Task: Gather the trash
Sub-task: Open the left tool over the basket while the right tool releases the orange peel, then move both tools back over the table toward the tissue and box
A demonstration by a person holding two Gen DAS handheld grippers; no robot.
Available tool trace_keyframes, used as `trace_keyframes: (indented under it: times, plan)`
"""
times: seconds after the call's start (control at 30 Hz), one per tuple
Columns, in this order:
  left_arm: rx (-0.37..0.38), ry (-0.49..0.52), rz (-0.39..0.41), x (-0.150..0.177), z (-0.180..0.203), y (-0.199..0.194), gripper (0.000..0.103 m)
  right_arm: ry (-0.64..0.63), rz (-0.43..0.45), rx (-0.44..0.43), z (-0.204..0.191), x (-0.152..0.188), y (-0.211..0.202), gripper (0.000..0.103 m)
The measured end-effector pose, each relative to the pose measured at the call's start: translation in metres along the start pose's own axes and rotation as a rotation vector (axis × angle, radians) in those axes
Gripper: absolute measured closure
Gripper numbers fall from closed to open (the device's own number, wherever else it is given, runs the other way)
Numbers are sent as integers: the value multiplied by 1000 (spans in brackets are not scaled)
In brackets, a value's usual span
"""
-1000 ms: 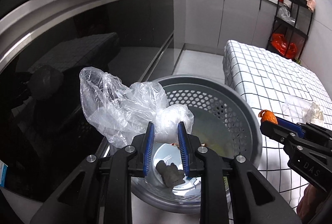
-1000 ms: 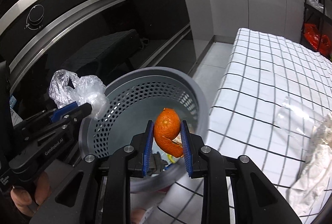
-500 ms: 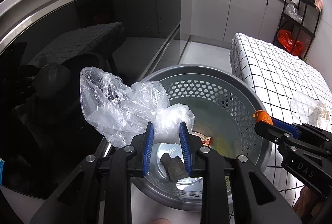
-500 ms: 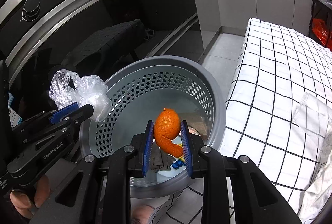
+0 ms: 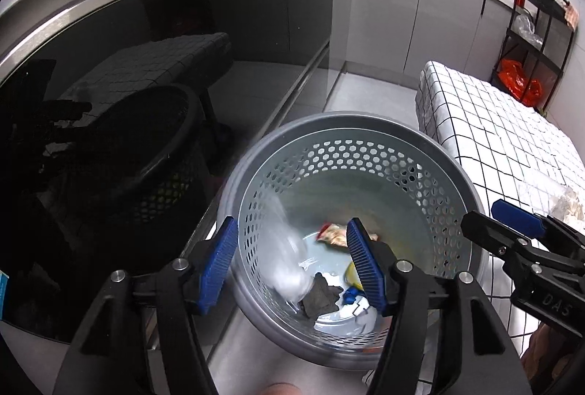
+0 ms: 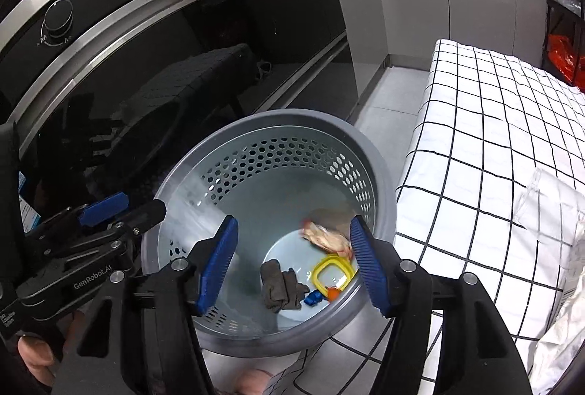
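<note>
Plastic bag [image 5: 287, 259] motion-blurred inside gray bin [image 5: 457, 175]

One perforated grey waste basket [image 6: 380, 175] is seen, holding one dark crumpled rag [image 6: 281, 285], one yellow ring-shaped lid [image 6: 331, 272], one snack wrapper [image 6: 327, 237] and one blurred clear plastic bag [image 5: 285, 248]. Two grippers [image 5: 292, 267] [image 6: 292, 267] are counted.

Both wrist cameras peer steeply down from close above, each past its own spread tongs, sharing the grey perforated bin [image 5: 453, 172] [image 6: 380, 172] beneath.
</note>
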State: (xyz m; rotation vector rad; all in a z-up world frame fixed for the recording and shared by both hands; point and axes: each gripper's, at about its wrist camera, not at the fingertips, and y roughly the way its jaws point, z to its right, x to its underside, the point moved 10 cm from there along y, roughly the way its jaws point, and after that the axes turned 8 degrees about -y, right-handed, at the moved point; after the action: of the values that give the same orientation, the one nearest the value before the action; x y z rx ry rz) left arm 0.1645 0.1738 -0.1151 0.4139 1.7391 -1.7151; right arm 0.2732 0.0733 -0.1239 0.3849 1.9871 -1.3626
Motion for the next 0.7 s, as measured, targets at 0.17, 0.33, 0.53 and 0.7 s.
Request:
trace_keyframes:
  times: [0.17, 0.33, 0.53, 0.7]
  plan:
    - [-6, 7, 4, 0, -1, -1, 42, 11, -4, -3, 1, 3, -1, 42]
    - [-9, 5, 10, -1, -2, -3, 41, 9, 0, 1, 1, 3, -3, 42]
    - [-10, 3, 17, -1, -2, -4, 38, 17, 4, 18, 4, 4, -5, 42]
    - [0, -3, 27, -1, 0, -8, 36, 18, 14, 37, 9, 7, -13, 42]
